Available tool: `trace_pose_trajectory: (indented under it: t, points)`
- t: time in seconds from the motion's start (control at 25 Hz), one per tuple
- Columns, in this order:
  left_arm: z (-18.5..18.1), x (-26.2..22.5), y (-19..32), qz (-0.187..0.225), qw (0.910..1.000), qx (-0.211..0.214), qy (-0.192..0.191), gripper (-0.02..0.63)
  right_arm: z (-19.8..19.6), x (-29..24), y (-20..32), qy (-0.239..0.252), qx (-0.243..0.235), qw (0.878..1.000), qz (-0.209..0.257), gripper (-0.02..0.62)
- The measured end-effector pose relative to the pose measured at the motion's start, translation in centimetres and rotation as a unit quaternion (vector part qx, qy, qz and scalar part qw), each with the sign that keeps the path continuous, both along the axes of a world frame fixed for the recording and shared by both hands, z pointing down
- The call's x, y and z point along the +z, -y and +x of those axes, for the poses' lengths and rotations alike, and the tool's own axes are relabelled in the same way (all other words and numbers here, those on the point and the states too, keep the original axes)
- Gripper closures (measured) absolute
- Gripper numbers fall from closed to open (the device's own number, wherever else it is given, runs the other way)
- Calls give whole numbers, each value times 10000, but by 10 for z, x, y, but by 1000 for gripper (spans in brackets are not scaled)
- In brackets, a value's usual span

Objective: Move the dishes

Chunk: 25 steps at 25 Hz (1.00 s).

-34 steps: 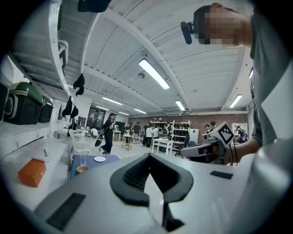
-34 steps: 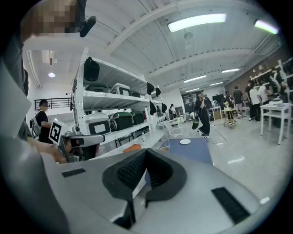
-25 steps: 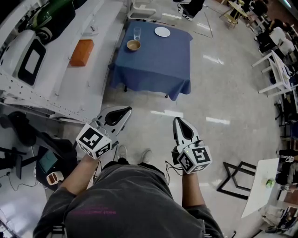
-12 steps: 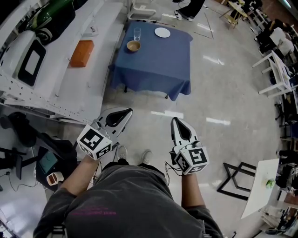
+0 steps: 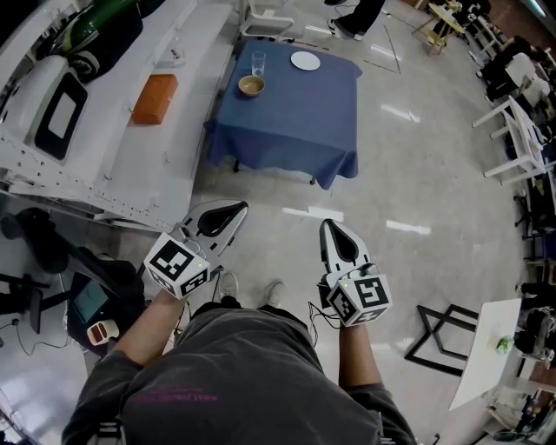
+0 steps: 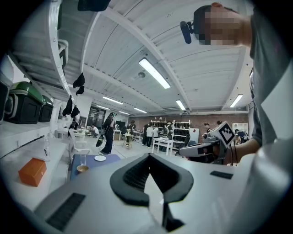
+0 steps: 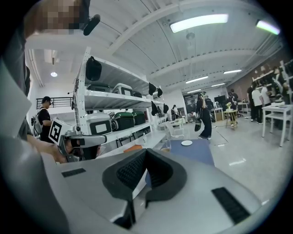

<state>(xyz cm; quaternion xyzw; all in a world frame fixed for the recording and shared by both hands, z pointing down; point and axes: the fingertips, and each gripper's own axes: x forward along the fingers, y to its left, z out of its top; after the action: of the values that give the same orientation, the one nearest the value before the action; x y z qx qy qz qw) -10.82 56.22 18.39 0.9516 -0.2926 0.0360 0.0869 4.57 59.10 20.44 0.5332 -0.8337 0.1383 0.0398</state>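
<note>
Far ahead stands a table with a blue cloth (image 5: 295, 122). On its far end are a tan bowl (image 5: 251, 85), a clear glass (image 5: 259, 62) and a white plate (image 5: 305, 61). Both grippers hang at waist height over the floor, well short of the table. My left gripper (image 5: 233, 209) is shut and holds nothing. My right gripper (image 5: 330, 226) is shut and empty too. The left gripper view shows its jaws (image 6: 149, 157) closed, with the bowl (image 6: 82, 168) and plate (image 6: 100, 158) small in the distance. The right gripper view shows the right gripper (image 7: 145, 151) closed and the plate (image 7: 186, 143) beyond.
White shelving (image 5: 130, 156) runs along the left with an orange box (image 5: 154, 98) and dark cases on it. A white chair (image 5: 265, 17) stands behind the table. More white chairs (image 5: 521, 130) are at the right, and a black frame (image 5: 443, 335) lies on the floor.
The right gripper has edged slightly left. The dishes and the left gripper stay where they were.
</note>
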Motion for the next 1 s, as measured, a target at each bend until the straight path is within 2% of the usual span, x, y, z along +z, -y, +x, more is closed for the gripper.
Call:
trace_pose_trajectory:
  t: [0.64, 1.0]
  points:
    - [-1, -1, 3, 43, 10000, -38, 59, 598, 0, -4, 5, 0, -17, 10000, 48, 607]
    - [1, 2, 3, 16, 10000, -34, 87, 561, 1, -4, 6, -21, 21, 10000, 41, 607]
